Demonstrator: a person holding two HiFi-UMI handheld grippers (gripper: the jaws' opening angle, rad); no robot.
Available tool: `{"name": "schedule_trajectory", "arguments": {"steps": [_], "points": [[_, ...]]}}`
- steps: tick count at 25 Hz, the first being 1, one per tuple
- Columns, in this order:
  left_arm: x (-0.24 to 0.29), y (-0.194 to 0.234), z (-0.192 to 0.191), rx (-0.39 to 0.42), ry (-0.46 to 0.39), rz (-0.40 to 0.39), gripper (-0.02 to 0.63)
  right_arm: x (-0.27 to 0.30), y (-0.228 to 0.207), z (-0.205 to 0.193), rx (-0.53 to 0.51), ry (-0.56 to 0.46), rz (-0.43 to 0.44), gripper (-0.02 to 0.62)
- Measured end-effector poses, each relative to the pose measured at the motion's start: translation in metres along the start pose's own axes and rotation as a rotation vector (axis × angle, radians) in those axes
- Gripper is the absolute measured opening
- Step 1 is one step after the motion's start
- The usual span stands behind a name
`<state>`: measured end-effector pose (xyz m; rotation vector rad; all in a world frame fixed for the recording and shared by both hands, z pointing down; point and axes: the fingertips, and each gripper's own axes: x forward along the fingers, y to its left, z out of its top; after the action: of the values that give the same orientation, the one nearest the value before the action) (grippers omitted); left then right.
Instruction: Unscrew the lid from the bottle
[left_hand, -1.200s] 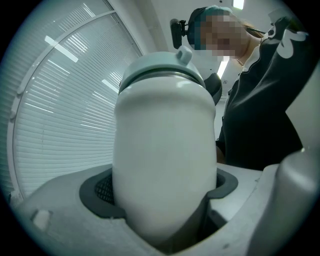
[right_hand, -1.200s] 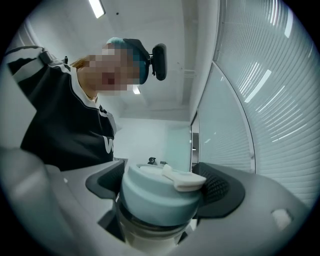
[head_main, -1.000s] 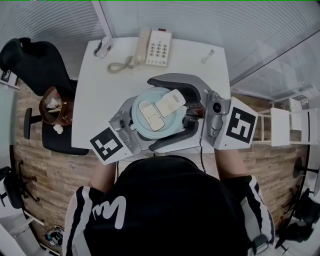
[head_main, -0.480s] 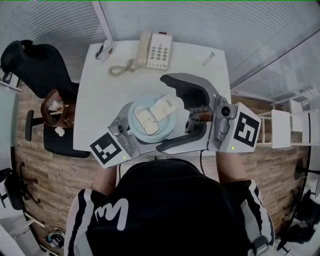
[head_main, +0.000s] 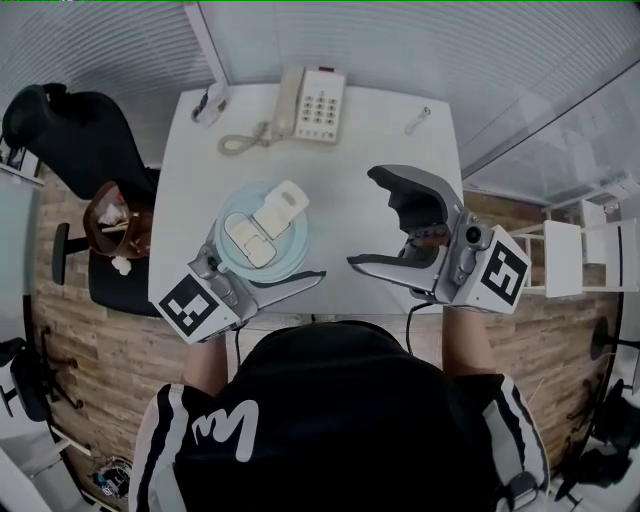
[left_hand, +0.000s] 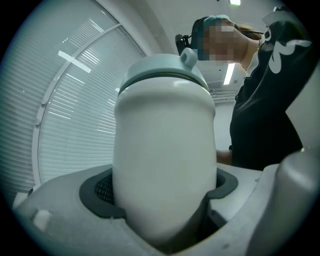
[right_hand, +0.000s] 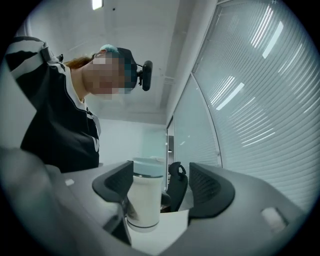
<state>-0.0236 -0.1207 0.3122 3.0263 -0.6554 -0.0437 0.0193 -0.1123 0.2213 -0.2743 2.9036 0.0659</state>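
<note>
left gripper (left_hand: 161, 189) clamped on bottle (left_hand: 165, 130) | right gripper (head_main: 362, 217) empty, jaws wide but just been closing, right of bottle | risk: off-centre bite slips off lid (head_main: 262, 228)

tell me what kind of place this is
Most likely an office: a white desk with a corded phone on it, a black office chair beside it, and slatted blinds behind.

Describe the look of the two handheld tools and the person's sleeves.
Both the left tool and the right tool are light grey, with curved jaws lined with dark textured pads. Each bears a white cube printed with black square markers. The sleeves are black with white stripes.
</note>
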Motion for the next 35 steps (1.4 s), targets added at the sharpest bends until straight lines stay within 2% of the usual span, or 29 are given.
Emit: {"name": "schedule_trajectory", "arguments": {"steps": [5,8,21,27,35], "points": [[-0.006,0.007,-0.004,0.034,0.035,0.039,0.468,-0.024,-0.014,-0.025,0.01,0.047,-0.113,0.236],[-0.006,0.009,-0.004,0.032,0.028,0.043,0.468,-0.031,-0.018,-0.035,0.016,0.075,-0.158,0.198],[-0.005,0.007,-0.006,0.027,0.02,0.035,0.468,-0.032,-0.017,-0.043,0.061,0.049,-0.211,0.03],[-0.006,0.007,-0.008,0.026,0.023,0.038,0.466,-0.029,-0.018,-0.045,0.028,0.068,-0.224,0.0],[-0.006,0.008,-0.008,0.028,0.02,0.044,0.468,-0.034,-0.02,-0.038,0.04,0.045,-0.245,0.0]]}}
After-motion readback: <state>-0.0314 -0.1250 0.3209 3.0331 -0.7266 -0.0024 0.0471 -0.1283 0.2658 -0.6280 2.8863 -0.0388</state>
